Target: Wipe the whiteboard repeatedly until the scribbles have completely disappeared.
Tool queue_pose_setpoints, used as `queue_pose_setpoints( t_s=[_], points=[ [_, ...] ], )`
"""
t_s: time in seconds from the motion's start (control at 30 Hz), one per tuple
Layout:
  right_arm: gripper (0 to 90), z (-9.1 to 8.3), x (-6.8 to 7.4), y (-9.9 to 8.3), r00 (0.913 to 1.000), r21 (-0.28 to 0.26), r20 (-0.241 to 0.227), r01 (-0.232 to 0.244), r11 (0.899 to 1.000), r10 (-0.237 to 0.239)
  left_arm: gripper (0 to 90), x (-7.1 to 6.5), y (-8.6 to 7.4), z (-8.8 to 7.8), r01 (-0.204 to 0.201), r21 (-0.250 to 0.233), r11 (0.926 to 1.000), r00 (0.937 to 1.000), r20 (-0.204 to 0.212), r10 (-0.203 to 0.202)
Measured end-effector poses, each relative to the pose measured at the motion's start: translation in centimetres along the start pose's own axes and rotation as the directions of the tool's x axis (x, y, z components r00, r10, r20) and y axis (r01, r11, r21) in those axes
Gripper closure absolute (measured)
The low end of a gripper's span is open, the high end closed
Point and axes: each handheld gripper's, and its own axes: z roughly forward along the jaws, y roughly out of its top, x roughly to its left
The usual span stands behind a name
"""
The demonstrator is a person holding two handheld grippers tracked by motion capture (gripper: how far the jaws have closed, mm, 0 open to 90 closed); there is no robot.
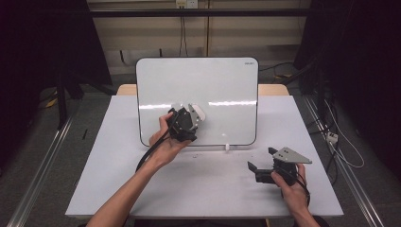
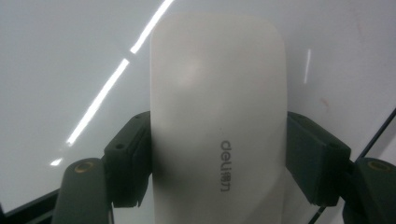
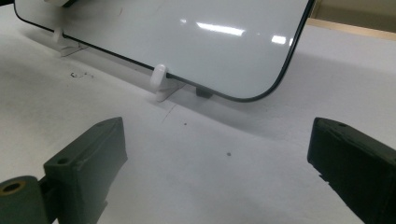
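Right gripper [image 1: 259, 169] idles near the table's [image 1: 94, 189] front right corner, jaws apart, empty. Left gripper [image 2: 219, 158] clamps the white eraser [image 2: 217, 116] flat against the whiteboard [image 1: 222, 80], mid-board, for wiping.

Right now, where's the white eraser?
The white eraser is clamped between the left gripper's fingers, held against the whiteboard near its middle in the high view.

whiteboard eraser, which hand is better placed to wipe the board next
Left. The left hand-held gripper already clamps the white eraser against the whiteboard; the right hand-held gripper sits open, low over the table.
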Motion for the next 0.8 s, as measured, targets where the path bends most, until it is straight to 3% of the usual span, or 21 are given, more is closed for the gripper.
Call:
queue_pose_setpoints(
  t_s=[0.3, 0.43, 0.57, 0.73, 0.8],
  points=[
    [4.7, 0.1, 0.0, 0.0, 1.0, 0.001, -0.004, 0.0, 1.0, 0.0, 30.0, -3.8, 2.4, 1.4, -0.052, -0.034, 0.9981, 0.9984, 0.019, 0.053],
    [4.7, 0.0, 0.0, 0.0, 1.0, 0.0, -0.004, -0.001, 1.0, 0.001, 30.0, -5.1, 3.5, 1.8, -0.092, -0.02, 0.9956, 0.9955, 0.022, 0.092],
    [4.6, -0.1, -0.1, 0.0, 1.0, -0.006, -0.003, -0.007, 1.0, 0.007, 30.0, -5.8, 3.9, 1.9, -0.113, -0.014, 0.9935, 0.9934, 0.016, 0.113],
    [4.6, 0.0, -0.1, 0.0, 1.0, -0.002, -0.002, -0.004, 1.0, 0.004, 30.0, -6.6, 4.2, 2.2, -0.109, -0.025, 0.9938, 0.9941, 0.0, 0.109],
    [4.6, 0.1, 0.0, 0.0, 1.0, -0.001, -0.003, -0.001, 1.0, 0.001, 30.0, -6.9, 4.4, 2.3, -0.121, -0.025, 0.9923, 0.9924, 0.016, 0.122]
  ],
)
